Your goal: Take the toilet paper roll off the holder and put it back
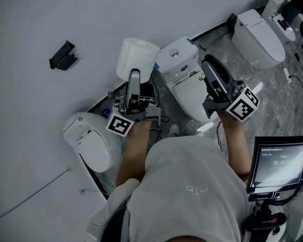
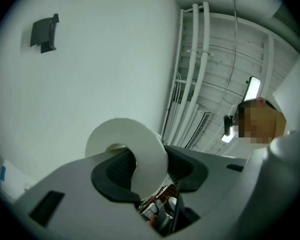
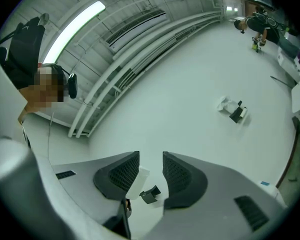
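Soft white roll point(image 1: 136, 58) held off the wall

Left gripper's point(image 2: 150, 170) dark ribbed fingers clamp the cylindrical roll, well apart from the angular black holder point(image 1: 63, 56). Right gripper's point(image 3: 151, 173) fingers stand apart, empty.

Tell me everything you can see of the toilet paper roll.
The toilet paper roll is a plump white cylinder of soft wound paper, nearly full, and its hollow core shows in the left gripper view. It is off the black holder on the wall and is held in the air apart from it. The left gripper is shut on it, its dark pads pinching the wound wall, one on the core side. Nothing else touches it.
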